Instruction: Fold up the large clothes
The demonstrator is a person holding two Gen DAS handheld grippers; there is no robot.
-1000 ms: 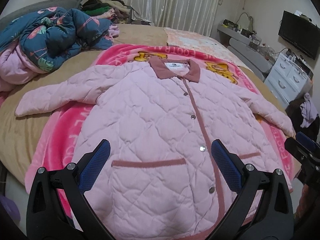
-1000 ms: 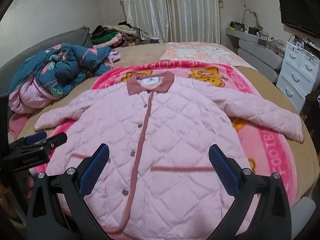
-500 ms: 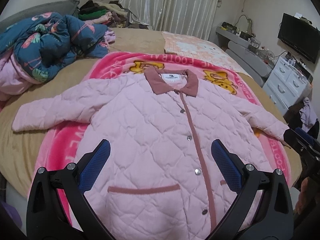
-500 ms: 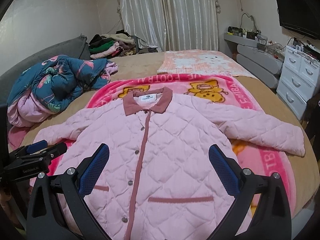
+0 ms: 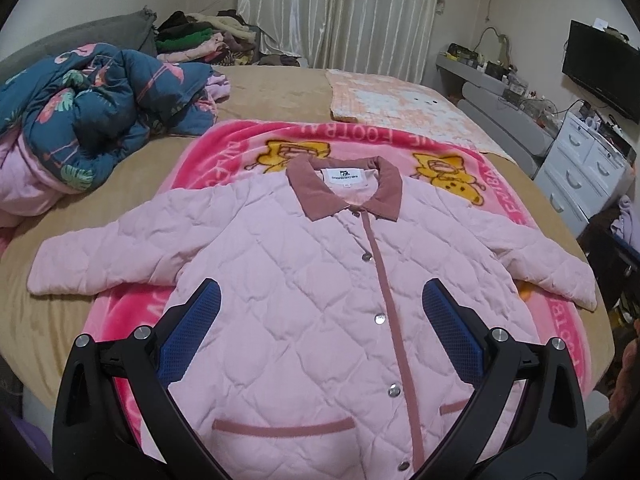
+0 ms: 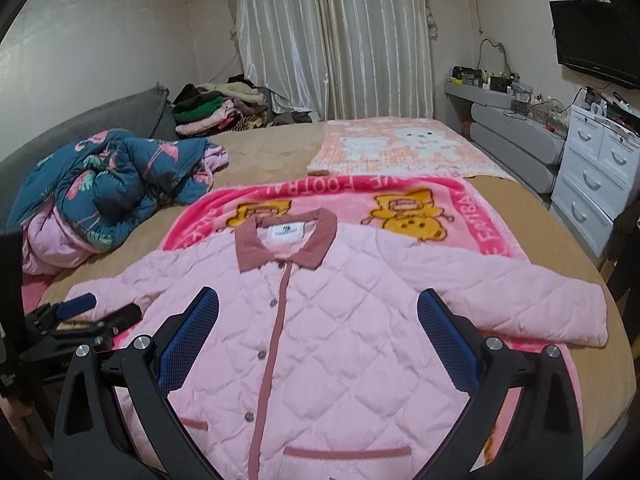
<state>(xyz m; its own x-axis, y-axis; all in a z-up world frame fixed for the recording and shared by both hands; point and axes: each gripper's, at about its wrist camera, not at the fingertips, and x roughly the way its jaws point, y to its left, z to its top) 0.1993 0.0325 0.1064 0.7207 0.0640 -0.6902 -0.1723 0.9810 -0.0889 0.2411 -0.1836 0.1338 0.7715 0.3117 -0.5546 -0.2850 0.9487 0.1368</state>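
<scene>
A pink quilted jacket (image 5: pixel 304 292) (image 6: pixel 320 340) with a dusty-rose collar lies flat and buttoned on a bright pink blanket (image 5: pixel 248 148) (image 6: pixel 440 200), both sleeves spread out sideways. My left gripper (image 5: pixel 320 300) hovers open above the jacket's lower front, holding nothing. My right gripper (image 6: pixel 318 308) also stands open above the jacket's lower front, empty. In the right wrist view the left gripper (image 6: pixel 92 308) shows at the left edge, near the end of the jacket's left sleeve.
The blanket lies on a tan bed (image 5: pixel 280 88). A crumpled dark blue flamingo-print quilt (image 5: pixel 92 104) sits at the left. A pale checked blanket (image 6: pixel 392 152) lies further back. Piled clothes (image 6: pixel 216 108) sit by the curtains. White drawers (image 6: pixel 600 176) and a TV (image 6: pixel 592 40) stand at right.
Both grippers have pulled back and risen, so the jacket sits lower and farther in each view, with more of the room showing. Both stay open. The jacket has not moved.
</scene>
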